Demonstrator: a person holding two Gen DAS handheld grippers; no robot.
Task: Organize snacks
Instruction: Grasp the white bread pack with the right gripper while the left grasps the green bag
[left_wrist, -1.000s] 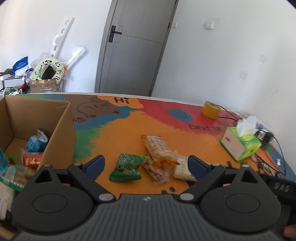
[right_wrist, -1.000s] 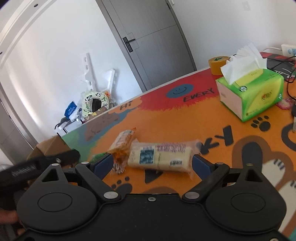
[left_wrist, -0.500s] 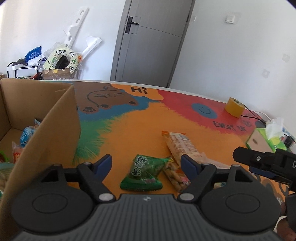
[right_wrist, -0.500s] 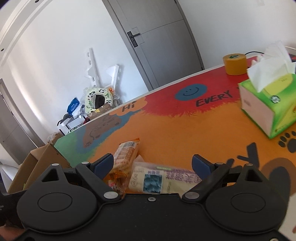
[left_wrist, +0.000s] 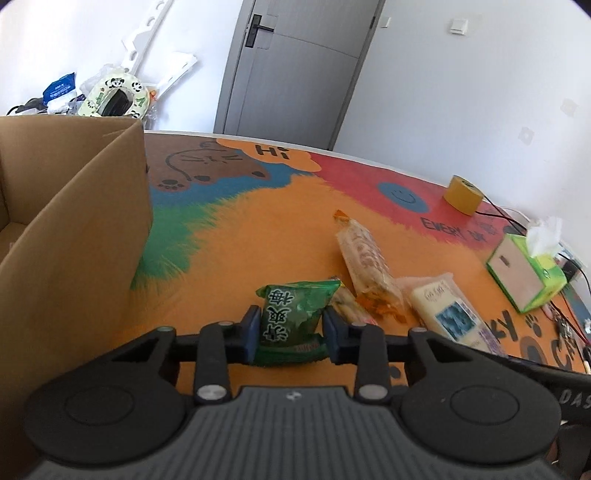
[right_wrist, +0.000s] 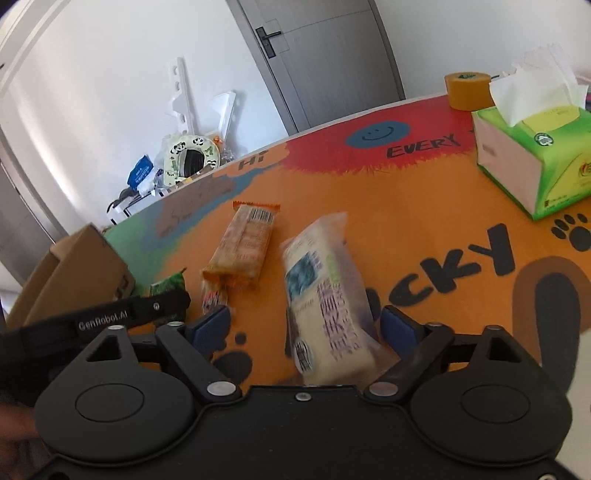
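Left gripper (left_wrist: 291, 330) pinches green packet (left_wrist: 295, 314) beside cardboard box (left_wrist: 77, 229).

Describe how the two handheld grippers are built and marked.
Both are matte black. The left gripper has a ribbed grey top, two round discs, silver screws and dark blue pads. The right gripper has a smooth black top with the same discs, screws and blue pads. Seen from the right camera, the left one's side bears white "GenRobot.AI" lettering.

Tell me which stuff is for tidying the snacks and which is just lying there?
For the job: green snack packet, orange wafer pack, pale cracker pack, cardboard box.
Just lying about: tissue box, tape roll.
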